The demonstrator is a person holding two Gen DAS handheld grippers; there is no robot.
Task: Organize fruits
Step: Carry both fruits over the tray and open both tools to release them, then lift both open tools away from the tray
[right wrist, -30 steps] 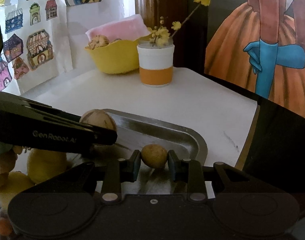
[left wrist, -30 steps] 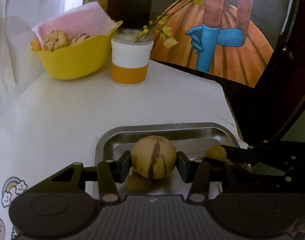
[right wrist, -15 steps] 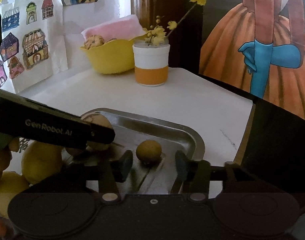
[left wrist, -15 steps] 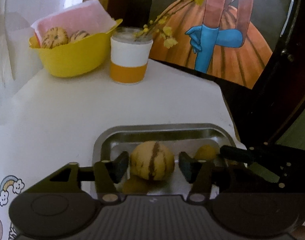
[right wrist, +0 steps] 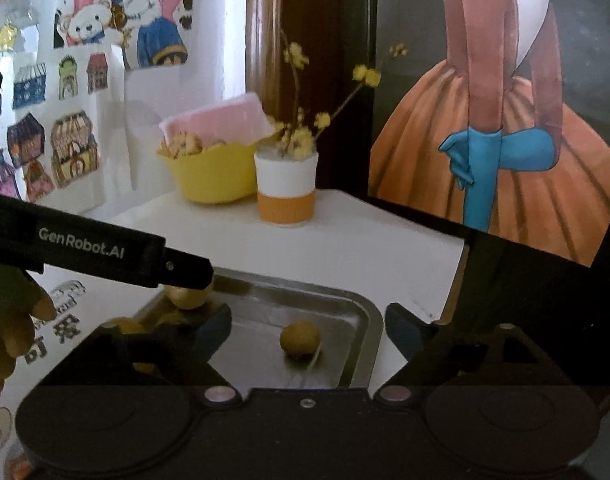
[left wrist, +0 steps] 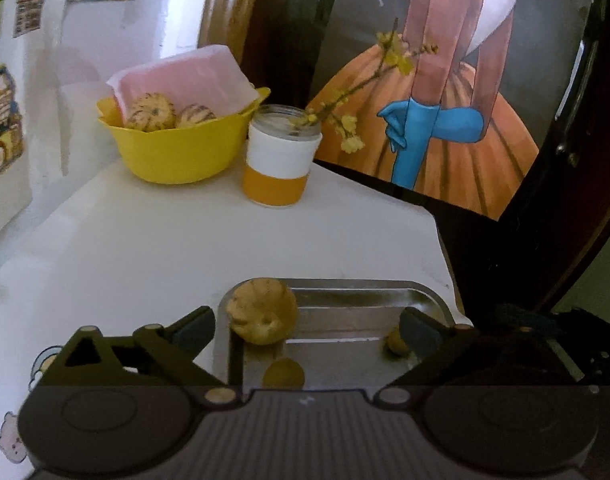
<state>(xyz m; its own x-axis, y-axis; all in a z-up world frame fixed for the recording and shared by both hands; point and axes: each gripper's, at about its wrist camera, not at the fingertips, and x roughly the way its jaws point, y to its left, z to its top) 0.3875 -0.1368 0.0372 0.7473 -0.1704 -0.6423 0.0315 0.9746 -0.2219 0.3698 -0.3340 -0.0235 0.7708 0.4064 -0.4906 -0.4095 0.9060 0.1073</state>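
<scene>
Left wrist view: the left gripper [left wrist: 307, 324] has its fingers spread wide and holds nothing, low in the frame over the near end of a metal tray [left wrist: 357, 286]. A large pale melon-like fruit [left wrist: 262, 311] sits in the tray's far left corner, a small yellow fruit [left wrist: 283, 374] lies just below it at bottom centre, and another small one [left wrist: 397, 342] rests by the right finger. At upper left, a yellow bowl [left wrist: 177, 152] with a pink cloth holds two striped fruits [left wrist: 151, 112], beside a white-and-orange cup [left wrist: 279, 164] of yellow flowers. Right wrist view: the right gripper [right wrist: 307, 326] is likewise spread and empty, with a round yellow fruit [right wrist: 299, 339] lying loose on the tray [right wrist: 369, 320] between its fingers, touching neither.
</scene>
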